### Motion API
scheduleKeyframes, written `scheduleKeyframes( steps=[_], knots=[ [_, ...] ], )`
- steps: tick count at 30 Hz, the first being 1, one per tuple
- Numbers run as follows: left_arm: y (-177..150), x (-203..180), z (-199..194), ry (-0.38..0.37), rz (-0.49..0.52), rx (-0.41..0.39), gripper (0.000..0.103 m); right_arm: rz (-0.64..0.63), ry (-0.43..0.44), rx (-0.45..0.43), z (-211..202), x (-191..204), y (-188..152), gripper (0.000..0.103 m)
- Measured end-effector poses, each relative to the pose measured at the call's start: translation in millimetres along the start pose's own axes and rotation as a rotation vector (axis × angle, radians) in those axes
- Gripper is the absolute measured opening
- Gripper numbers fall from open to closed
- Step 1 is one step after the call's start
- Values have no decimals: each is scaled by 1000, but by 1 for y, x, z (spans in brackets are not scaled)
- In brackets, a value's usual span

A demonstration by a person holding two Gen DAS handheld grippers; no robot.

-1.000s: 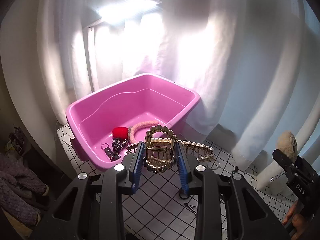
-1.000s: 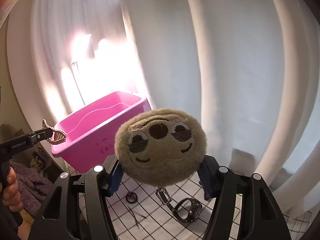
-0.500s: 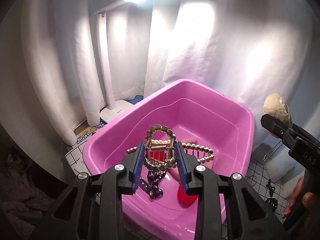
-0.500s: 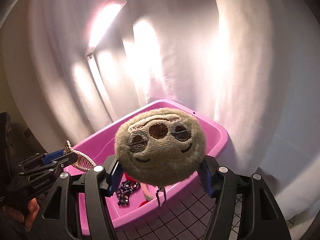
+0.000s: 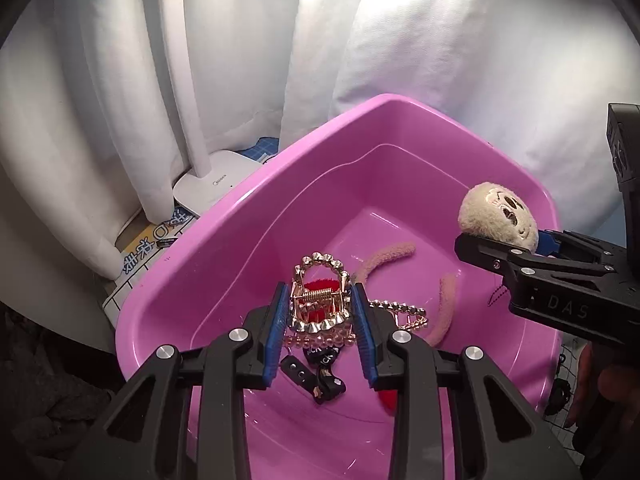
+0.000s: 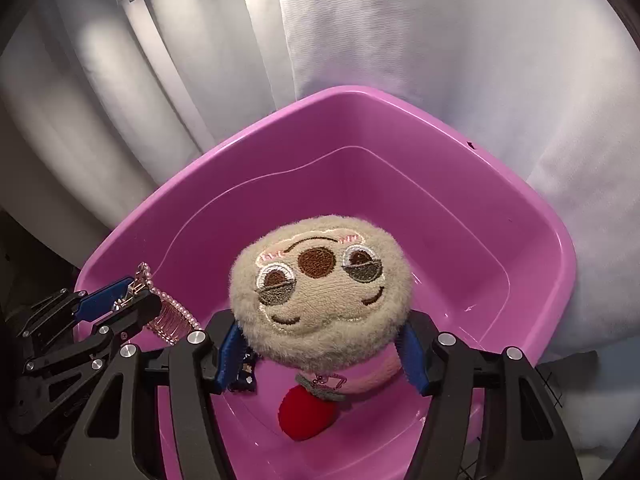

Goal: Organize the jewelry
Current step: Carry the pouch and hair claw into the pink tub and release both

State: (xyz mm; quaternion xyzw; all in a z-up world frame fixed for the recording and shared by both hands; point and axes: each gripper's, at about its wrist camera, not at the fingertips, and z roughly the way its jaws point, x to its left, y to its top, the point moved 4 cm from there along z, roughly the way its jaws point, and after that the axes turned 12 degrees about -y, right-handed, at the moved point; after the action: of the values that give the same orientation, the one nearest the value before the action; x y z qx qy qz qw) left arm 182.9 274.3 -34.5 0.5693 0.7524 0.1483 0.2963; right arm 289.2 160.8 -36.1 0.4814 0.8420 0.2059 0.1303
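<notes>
The left gripper (image 5: 320, 326) hung over the pink tub (image 5: 224, 216), its jaws clenched on a gold hair clip (image 5: 320, 300) by the two flat sides. The clip's pearl-edged teeth stretched to the right, its long axis crosswise to the jaws. The right gripper (image 6: 320, 354) also hung over the tub, jaws grasping a plush toy (image 6: 320, 292) face up. Inside the tub lay a pink headband (image 5: 400, 252) and a red pompom (image 6: 306, 418).
</notes>
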Motion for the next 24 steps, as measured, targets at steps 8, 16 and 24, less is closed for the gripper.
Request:
scheduleKeyframes(
  steps=[8,16,24],
  knots=[
    [0,5,21,-2,-12,90,31,-46,-31,142,32,11,4,62],
    [0,5,26,21,8,105,32,-59,-68,179,44,14,6,66],
    [4,6,13,80,29,61,77,-49,-97,183,53,13,9,73]
  ],
)
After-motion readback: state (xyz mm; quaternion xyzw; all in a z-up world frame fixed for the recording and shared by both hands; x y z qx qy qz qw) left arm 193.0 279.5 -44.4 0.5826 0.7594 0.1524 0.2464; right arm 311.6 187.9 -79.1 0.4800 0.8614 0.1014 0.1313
